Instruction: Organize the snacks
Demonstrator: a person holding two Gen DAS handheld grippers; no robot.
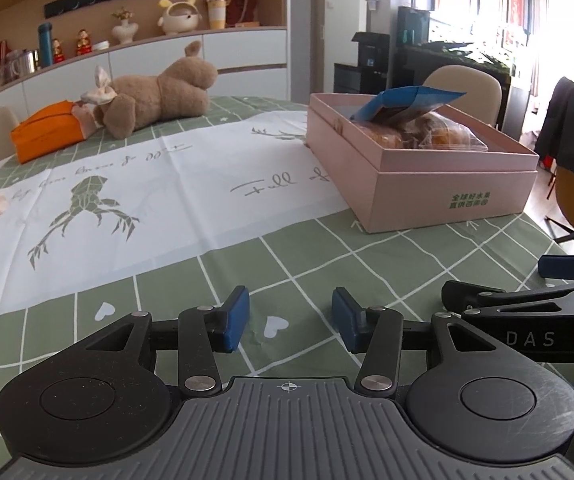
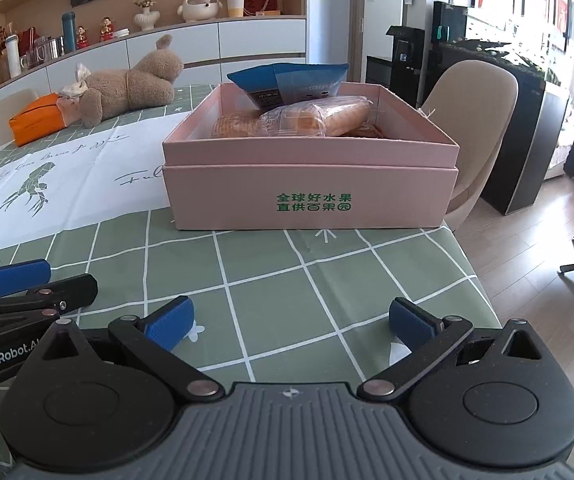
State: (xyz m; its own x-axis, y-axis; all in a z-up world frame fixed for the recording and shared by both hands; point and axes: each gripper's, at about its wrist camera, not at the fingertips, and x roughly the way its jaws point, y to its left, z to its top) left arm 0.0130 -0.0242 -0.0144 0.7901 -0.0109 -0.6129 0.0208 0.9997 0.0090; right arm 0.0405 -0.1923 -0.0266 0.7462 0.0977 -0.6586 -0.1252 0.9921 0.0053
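Observation:
A pink box point(image 2: 311, 200) point(image 1: 447, 196) with green lettering stands on the green checked tablecloth. Inside it lie a blue snack bag point(image 2: 287, 84) point(image 1: 403, 100) and clear-wrapped bread packs point(image 2: 315, 120) point(image 1: 439, 132). My left gripper point(image 1: 291, 322) hovers low over the cloth near the front edge, left of the box, jaws partly apart with nothing between them. My right gripper point(image 2: 291, 326) sits in front of the box, jaws wide apart and empty. Each gripper shows at the edge of the other's view.
A brown plush bunny point(image 1: 155, 92) and an orange tissue pouch point(image 1: 47, 132) lie at the far left of the table. A beige chair point(image 2: 475, 120) stands behind the box. The table's right edge point(image 2: 475, 272) drops to a wooden floor. Cabinets line the back wall.

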